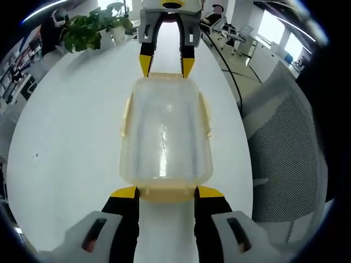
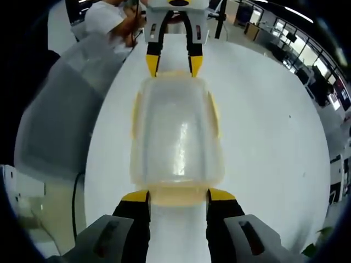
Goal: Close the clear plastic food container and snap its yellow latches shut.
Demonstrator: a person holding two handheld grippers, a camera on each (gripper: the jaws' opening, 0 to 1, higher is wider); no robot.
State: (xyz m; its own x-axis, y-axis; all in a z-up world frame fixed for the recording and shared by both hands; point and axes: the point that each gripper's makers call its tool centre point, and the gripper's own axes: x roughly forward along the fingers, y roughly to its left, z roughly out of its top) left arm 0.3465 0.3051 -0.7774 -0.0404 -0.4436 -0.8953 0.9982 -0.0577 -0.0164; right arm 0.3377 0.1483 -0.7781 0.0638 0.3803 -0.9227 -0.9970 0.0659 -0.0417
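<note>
A clear plastic container (image 1: 164, 131) with its lid on lies lengthwise on the white table (image 1: 66, 142), between my two grippers. Pale yellow latches run along its long sides (image 1: 125, 115) and its near end (image 1: 167, 194). My left gripper (image 1: 167, 192) is open, its yellow-tipped jaws flanking the near end latch. Opposite, my right gripper (image 1: 166, 67) stands open at the far end. In the right gripper view the same container (image 2: 176, 131) lies ahead of the right gripper (image 2: 179, 196), with an end latch (image 2: 178, 195) between the jaws, and the left gripper (image 2: 174, 66) open across from it.
A grey mesh chair (image 1: 285, 137) stands close to the table's edge, also seen as the chair (image 2: 60, 120) beside the container. A black cable (image 1: 230, 76) runs along that edge. Potted plants (image 1: 88, 30) sit at the table's far end. A person in white (image 2: 107, 19) sits beyond.
</note>
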